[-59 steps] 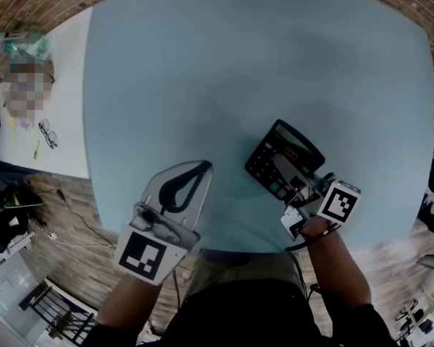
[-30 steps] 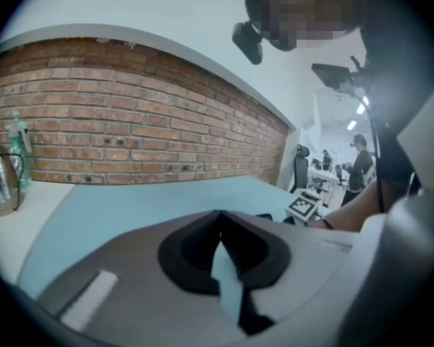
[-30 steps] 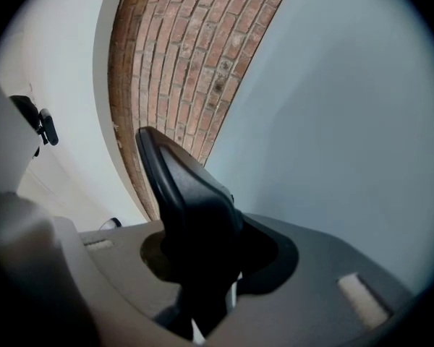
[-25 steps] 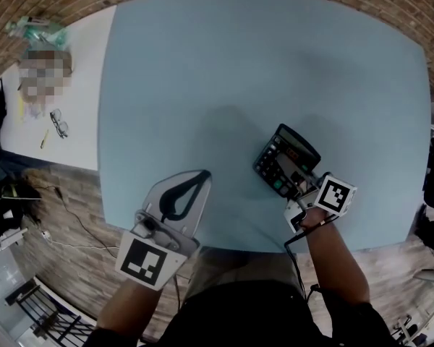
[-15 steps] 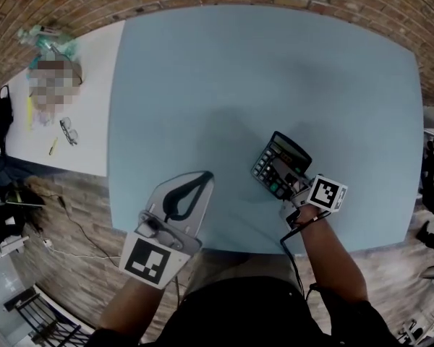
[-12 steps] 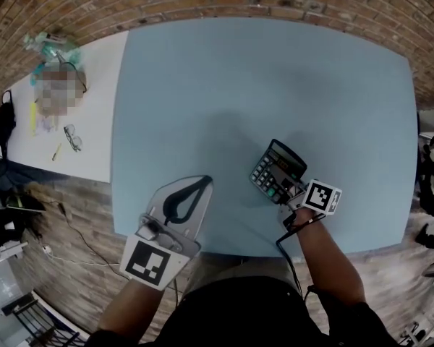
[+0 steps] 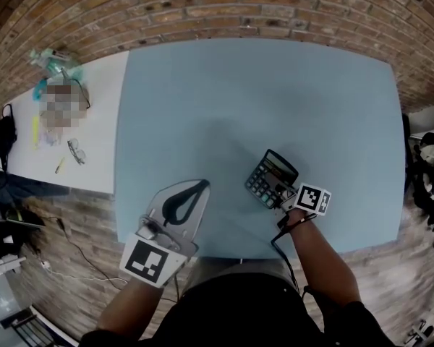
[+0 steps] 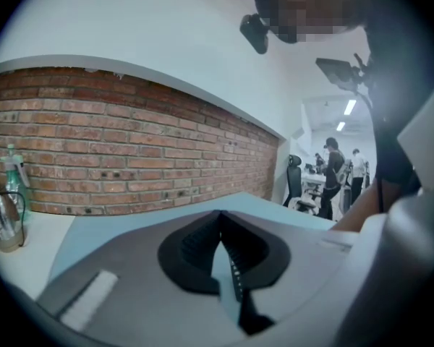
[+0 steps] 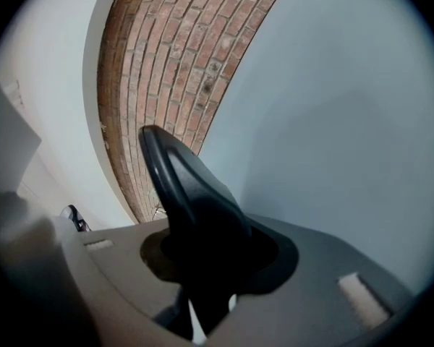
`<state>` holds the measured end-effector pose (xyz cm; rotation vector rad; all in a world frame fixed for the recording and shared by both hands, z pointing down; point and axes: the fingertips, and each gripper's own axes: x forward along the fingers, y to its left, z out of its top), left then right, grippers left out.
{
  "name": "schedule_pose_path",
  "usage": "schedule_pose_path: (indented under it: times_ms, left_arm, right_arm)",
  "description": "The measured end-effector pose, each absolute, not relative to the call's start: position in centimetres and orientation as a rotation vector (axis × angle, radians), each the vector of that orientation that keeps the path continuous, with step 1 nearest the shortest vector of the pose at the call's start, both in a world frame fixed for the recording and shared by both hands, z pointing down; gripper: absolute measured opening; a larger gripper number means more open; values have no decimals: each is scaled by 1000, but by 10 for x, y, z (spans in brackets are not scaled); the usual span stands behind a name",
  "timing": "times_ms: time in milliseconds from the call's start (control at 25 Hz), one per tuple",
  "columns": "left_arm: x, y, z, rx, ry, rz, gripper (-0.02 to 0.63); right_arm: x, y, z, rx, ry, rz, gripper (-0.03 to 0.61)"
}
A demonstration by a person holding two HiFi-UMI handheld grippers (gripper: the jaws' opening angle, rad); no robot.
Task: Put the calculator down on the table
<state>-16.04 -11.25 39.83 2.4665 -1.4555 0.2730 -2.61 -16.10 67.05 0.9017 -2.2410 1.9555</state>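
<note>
A black calculator [image 7: 270, 178] with grey and green keys is near the front right of the pale blue table [image 7: 275, 85]. My right gripper [image 7: 282, 194] is shut on its near end. In the right gripper view the calculator [image 9: 192, 194] shows edge-on, tilted, rising from between the jaws. Whether it touches the tabletop I cannot tell. My left gripper [image 7: 200, 185] hovers over the table's front left part, shut with nothing in it. In the left gripper view its fingertips [image 8: 220, 219] meet over the blue tabletop.
A white side table [image 7: 94, 121] adjoins the blue one on the left, carrying bottles [image 7: 52, 58] and a pair of glasses [image 7: 76, 150]. A brick wall [image 7: 239, 6] runs along the far side. The table's front edge [image 7: 239, 238] lies just under both grippers.
The head view has pulled back, so the table looks smaller. The calculator stays gripped by the right gripper near the front edge. The left gripper has risen a little, still shut.
</note>
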Motion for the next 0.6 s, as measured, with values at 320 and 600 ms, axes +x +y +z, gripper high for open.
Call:
schedule_pose_path:
  times_ms: [320,600]
  left_arm:
    - [-162,-116,403,2489,-1438,269,2]
    - [-170,-116,388,2529,-1464,297,2]
  right_arm:
    - [-25,-161,677,953,-2207,1941,123]
    - [-27,-159,676,935,-2197,1892,130]
